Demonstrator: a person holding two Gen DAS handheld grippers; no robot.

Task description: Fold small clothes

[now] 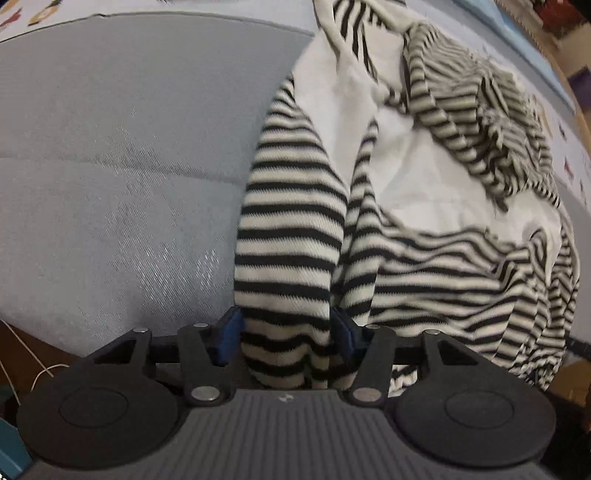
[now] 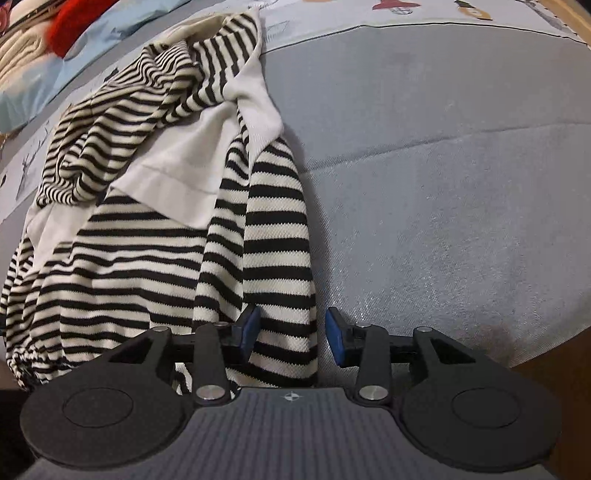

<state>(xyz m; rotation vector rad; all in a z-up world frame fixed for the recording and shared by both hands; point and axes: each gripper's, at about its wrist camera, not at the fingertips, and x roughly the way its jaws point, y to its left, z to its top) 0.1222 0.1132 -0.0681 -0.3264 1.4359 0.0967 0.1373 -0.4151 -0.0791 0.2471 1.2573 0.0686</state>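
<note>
A black-and-cream striped top (image 1: 424, 266) with a plain white panel lies crumpled on a grey mat (image 1: 110, 184). One striped sleeve end (image 1: 284, 258) runs down between the blue pads of my left gripper (image 1: 286, 332); the cloth fills the gap at full width and looks unpinched, so the gripper is open. In the right wrist view the same top (image 2: 129, 258) lies to the left, and another striped end (image 2: 277, 240) hangs into my right gripper (image 2: 291, 332). That gripper is open: the left pad touches the cloth, the right pad stands clear of it.
The grey mat (image 2: 443, 184) lies over a pale printed bedsheet (image 2: 369, 18). A red item (image 2: 70, 26) and cream knitwear (image 2: 18, 51) sit at the far left. A wooden edge (image 2: 554, 369) borders the mat. A teal object (image 1: 11, 450) and a white cord (image 1: 22, 369) are at lower left.
</note>
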